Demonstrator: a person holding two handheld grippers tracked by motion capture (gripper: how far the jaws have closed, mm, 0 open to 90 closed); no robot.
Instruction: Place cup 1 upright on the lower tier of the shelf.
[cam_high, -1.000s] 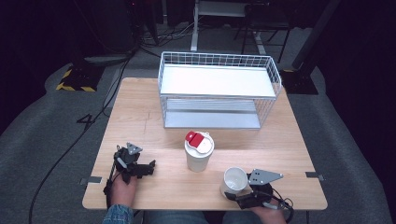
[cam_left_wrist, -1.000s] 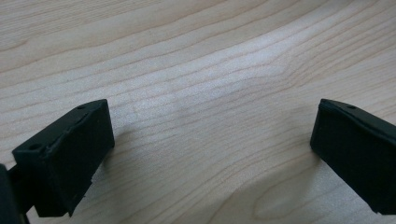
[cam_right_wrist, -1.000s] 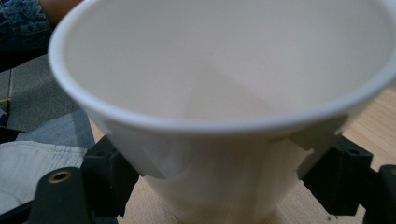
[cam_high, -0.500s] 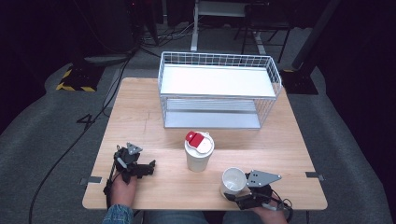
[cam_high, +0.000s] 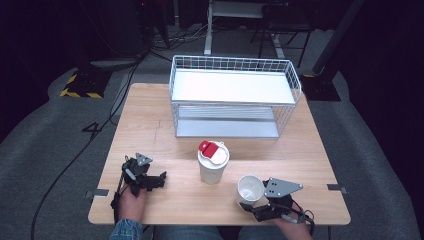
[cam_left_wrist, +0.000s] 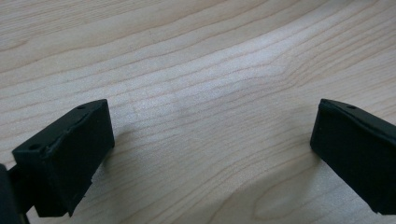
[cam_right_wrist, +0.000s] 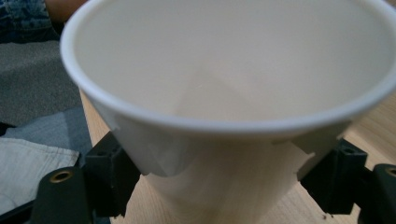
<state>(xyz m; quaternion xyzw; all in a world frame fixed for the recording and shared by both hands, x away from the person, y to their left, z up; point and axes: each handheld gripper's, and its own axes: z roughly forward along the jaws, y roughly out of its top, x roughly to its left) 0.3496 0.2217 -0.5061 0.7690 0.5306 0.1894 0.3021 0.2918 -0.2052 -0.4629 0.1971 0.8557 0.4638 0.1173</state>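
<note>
White paper cup (cam_right_wrist: 224, 140) between right gripper's (cam_high: 260, 206) tight jaws.

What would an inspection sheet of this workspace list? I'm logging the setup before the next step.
Surface: light wooden table, bare wood between the things.
Job's things: open white paper cup squeezed in the right gripper; lidded white paper cup with red tab upright at centre.
Clutter: white wire two-shelf rack at the far edge.
Grippers: left gripper open over bare wood; right shut on the cup.
Cables: black cable across the floor at left.
Surroundings: grey carpet, dark room.
</note>
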